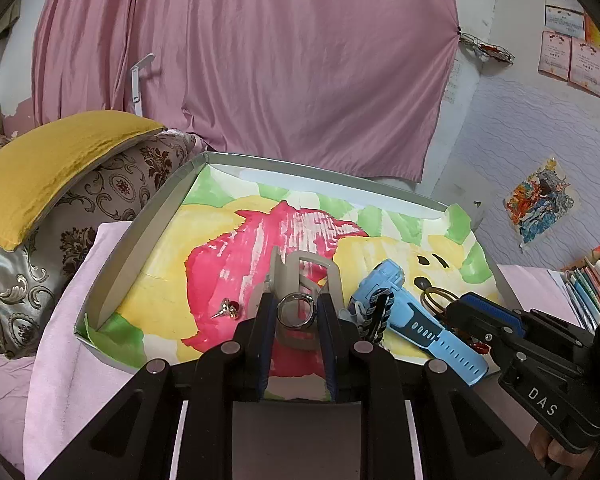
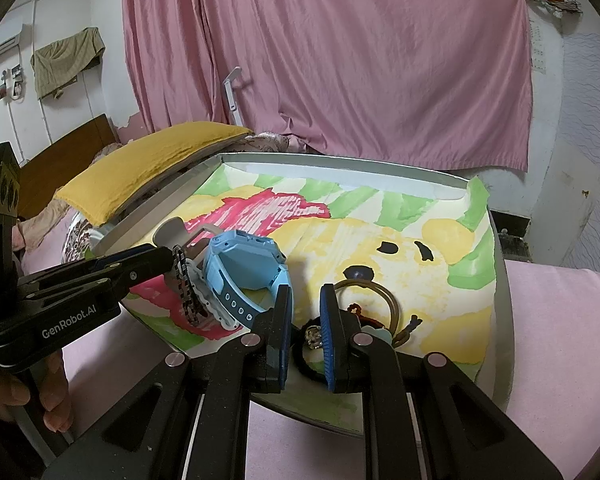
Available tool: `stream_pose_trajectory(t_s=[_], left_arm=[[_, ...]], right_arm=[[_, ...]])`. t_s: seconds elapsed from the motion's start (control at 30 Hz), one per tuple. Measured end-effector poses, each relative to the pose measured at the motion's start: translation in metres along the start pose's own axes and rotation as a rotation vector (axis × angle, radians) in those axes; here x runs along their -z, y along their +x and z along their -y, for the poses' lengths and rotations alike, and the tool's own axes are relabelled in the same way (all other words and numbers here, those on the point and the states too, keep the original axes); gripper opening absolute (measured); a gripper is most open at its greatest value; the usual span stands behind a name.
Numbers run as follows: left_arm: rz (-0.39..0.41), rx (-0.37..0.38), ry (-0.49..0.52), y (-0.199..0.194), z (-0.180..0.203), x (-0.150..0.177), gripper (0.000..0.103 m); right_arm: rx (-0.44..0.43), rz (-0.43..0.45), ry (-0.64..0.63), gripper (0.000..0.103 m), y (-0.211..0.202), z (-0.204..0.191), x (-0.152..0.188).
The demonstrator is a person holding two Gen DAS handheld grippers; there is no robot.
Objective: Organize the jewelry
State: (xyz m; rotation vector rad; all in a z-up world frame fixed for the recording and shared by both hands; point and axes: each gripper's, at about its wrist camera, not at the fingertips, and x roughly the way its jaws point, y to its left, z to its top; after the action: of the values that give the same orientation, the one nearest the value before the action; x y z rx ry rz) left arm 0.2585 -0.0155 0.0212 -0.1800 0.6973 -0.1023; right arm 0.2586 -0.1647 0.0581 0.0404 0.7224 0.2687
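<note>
A shallow grey box (image 1: 156, 216) lined with a painted paper lies on the bed. My left gripper (image 1: 296, 312) is shut on a silver ring (image 1: 296, 310), held above a grey ring stand (image 1: 312, 268) in the box. A small gold earring with a red stone (image 1: 228, 309) lies to its left. A blue watch (image 1: 404, 304) and a braided black-and-white bracelet (image 1: 376, 316) lie to its right. My right gripper (image 2: 305, 300) is open and empty over the box's near edge, above a black hair tie with a metal charm (image 2: 313, 336). A bronze bangle (image 2: 374, 296) lies just beyond it.
A yellow pillow (image 1: 48, 164) on a patterned cushion sits left of the box. Pink bedsheet (image 2: 560, 344) surrounds the box. A pink curtain (image 1: 260, 60) hangs behind. Books (image 1: 584, 284) stand at the far right.
</note>
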Motion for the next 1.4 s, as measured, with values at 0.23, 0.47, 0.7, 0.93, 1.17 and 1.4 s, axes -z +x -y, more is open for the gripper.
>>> stream_pose_trajectory(t_s=[0.23,0.47,0.7,0.93,1.17,1.4], left_arm=[[0.009,0.007,-0.006,-0.001,0.000,0.001,0.031],[0.027,0.004,-0.012,-0.007,-0.002,-0.001,0.035],[0.073,-0.012,-0.014,-0.021,-0.004,-0.001,0.053],[0.111,-0.022,-0.019,-0.036,-0.008,0.001,0.067],[0.158,-0.021,-0.025,-0.055,-0.013,0.006,0.097],[0.209,-0.020,0.003,-0.074,-0.011,0.015,0.102]], right_arm=[[0.011,0.028,0.009,0.014,-0.007,0.002,0.000],[0.028,0.059,0.016,0.027,-0.014,0.005,0.000],[0.057,0.116,0.027,0.034,-0.027,0.009,0.001],[0.072,0.182,0.031,0.050,-0.045,0.010,0.001],[0.103,0.236,0.039,0.076,-0.063,0.008,0.005],[0.112,0.290,0.061,0.095,-0.085,0.009,0.011]])
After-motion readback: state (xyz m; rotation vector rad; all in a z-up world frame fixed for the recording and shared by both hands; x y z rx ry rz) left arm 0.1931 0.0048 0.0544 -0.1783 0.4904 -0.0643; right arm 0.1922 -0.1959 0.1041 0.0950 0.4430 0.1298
